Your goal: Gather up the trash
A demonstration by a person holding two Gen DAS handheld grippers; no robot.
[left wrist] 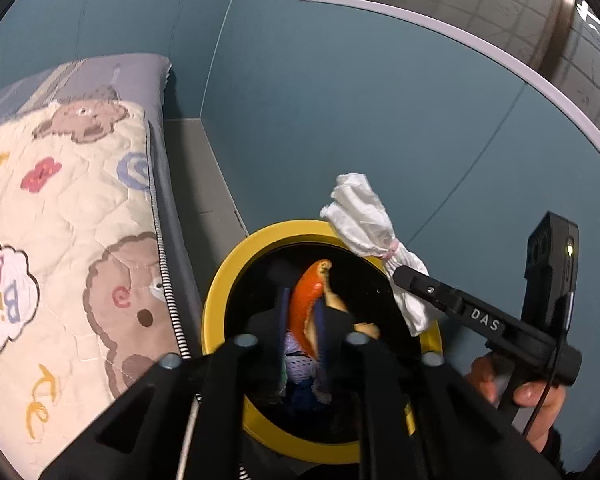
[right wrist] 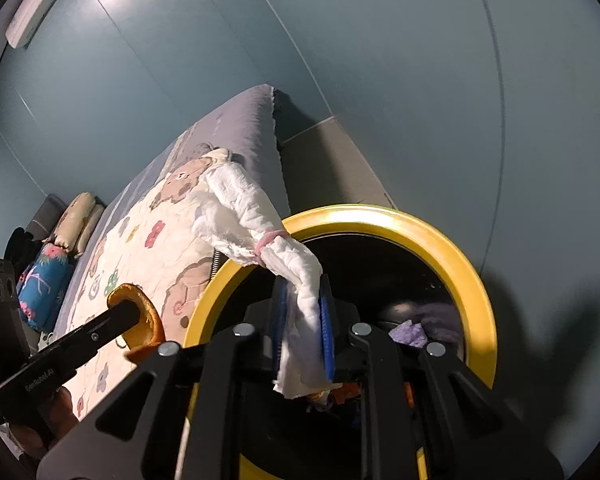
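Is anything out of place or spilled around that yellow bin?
Nothing spilled. The white tissue bundle in the right gripper hangs partly outside the yellow bin rim, over the quilt; the orange peel sits above the opening.

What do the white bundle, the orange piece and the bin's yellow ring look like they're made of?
White bundle: soft crinkled paper or thin nonwoven fabric, matte, cinched by a pink band.
Orange piece: likely citrus peel, glossy orange outside, pale curled inner side.
Yellow ring: probably smooth moulded plastic, with shiny highlights.
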